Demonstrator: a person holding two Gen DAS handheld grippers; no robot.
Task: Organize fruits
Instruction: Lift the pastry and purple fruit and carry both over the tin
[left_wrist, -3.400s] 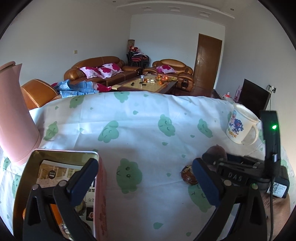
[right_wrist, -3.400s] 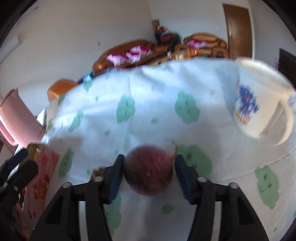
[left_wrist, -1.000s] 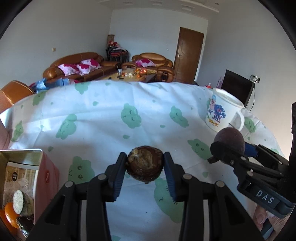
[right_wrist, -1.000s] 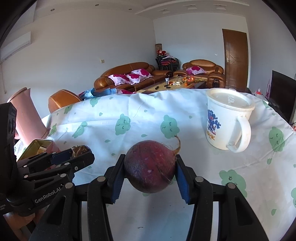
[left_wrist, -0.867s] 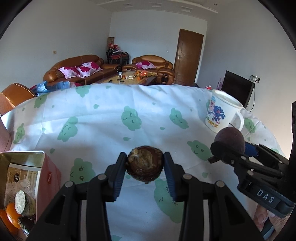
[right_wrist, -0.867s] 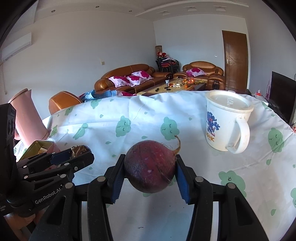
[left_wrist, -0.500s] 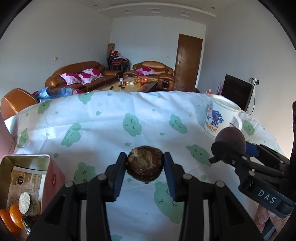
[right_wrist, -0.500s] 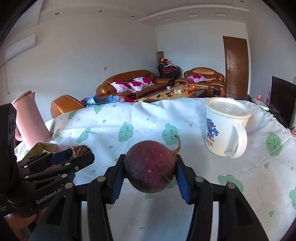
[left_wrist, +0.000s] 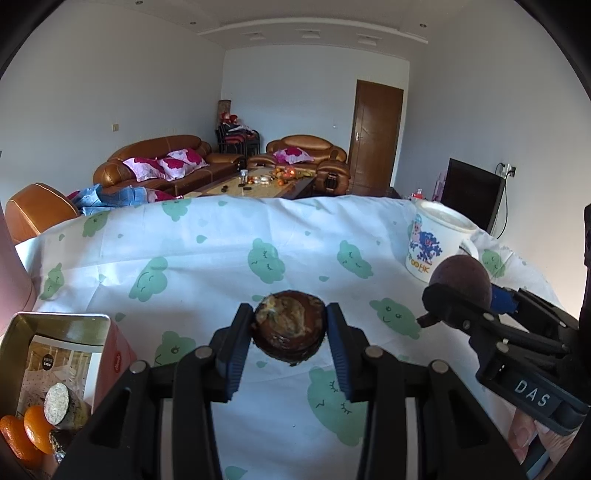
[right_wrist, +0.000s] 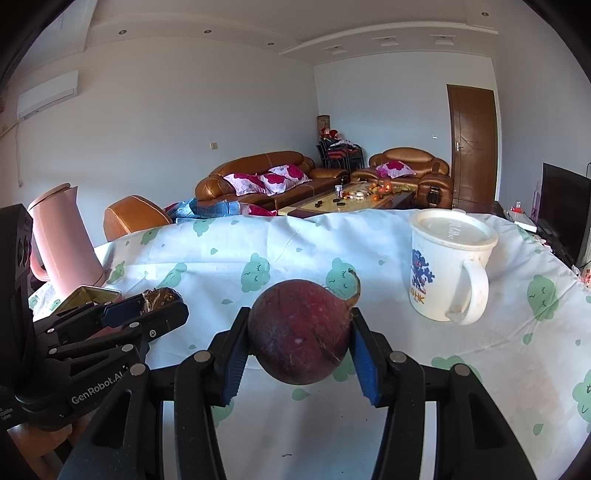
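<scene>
Left wrist view: the left gripper is clamped on a dark brown halved fruit, its pale cut face up, held clear above a table under a white tablecloth printed with green clouds. At 3 o'clock the right gripper reaches in, pinching a round dark fruit. At 8 o'clock an open pink tin box holds two oranges and a cut, pale-faced piece. A white lidded mug stands at 2 o'clock near the table's right edge. From 10 to 1 o'clock the cloth is bare up to the far edge. Beyond it: brown leather sofas, a cluttered coffee table, a brown door and a dark television.

Right wrist view: the right gripper grips a round dark red fruit with a curled stem, above the cloth. At 9 o'clock the left gripper carries its brown fruit, the tin's rim just behind it. A pink kettle stands at 10 o'clock by the left edge. The mug sits at 2 o'clock, apart from the fruit; open cloth lies between and ahead. An air conditioner hangs high on the left wall.
</scene>
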